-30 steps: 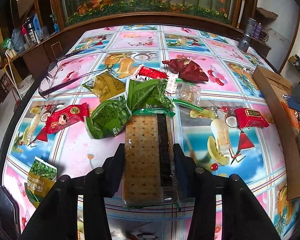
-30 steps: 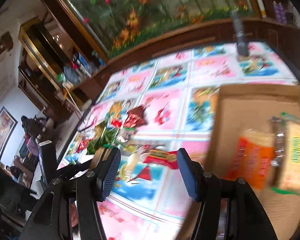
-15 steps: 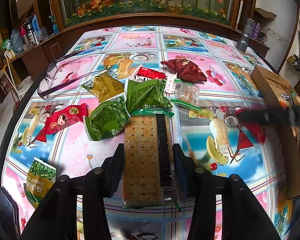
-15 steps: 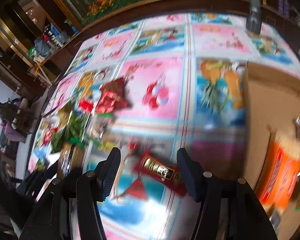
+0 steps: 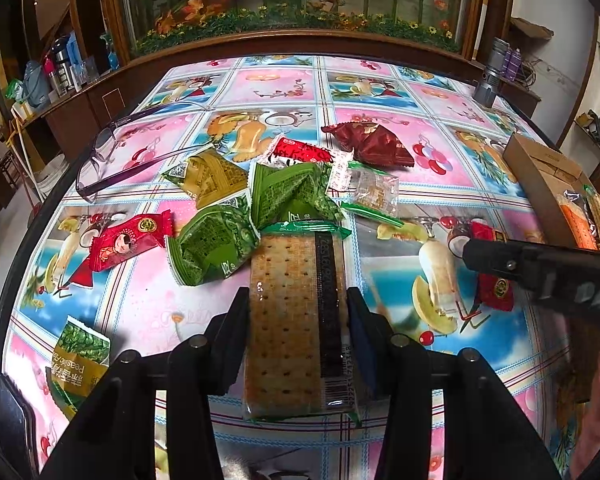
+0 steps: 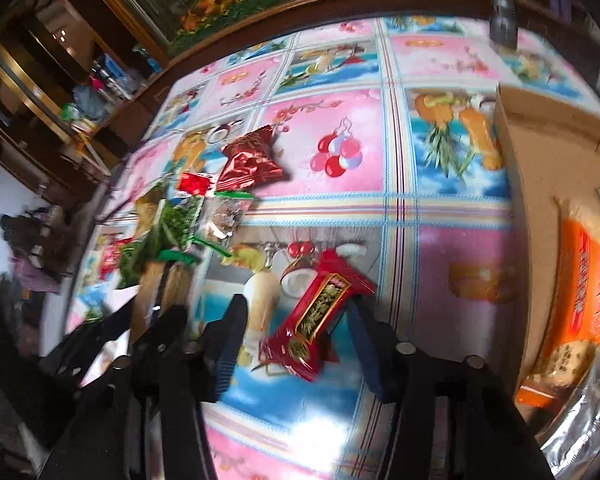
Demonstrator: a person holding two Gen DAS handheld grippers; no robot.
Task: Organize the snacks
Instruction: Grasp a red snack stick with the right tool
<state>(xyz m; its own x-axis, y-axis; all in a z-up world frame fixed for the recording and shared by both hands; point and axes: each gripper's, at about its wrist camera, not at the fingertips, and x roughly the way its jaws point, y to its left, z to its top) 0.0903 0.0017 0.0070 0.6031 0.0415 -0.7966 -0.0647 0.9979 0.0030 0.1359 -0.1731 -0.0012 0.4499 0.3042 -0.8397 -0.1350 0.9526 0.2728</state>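
Left gripper (image 5: 298, 312) is clamping a cracker pack (image 5: 296, 320); right gripper (image 6: 296, 342), fingers closing around but not yet gripping a red snack packet (image 6: 318, 320), is needing to pinch, then carry it boxward

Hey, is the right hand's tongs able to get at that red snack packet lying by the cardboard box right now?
Probably yes. The red packet lies flat between the right tongs, which are closing on it, and nothing covers it.

Orange packet (image 6: 588, 300) cut off, blurred
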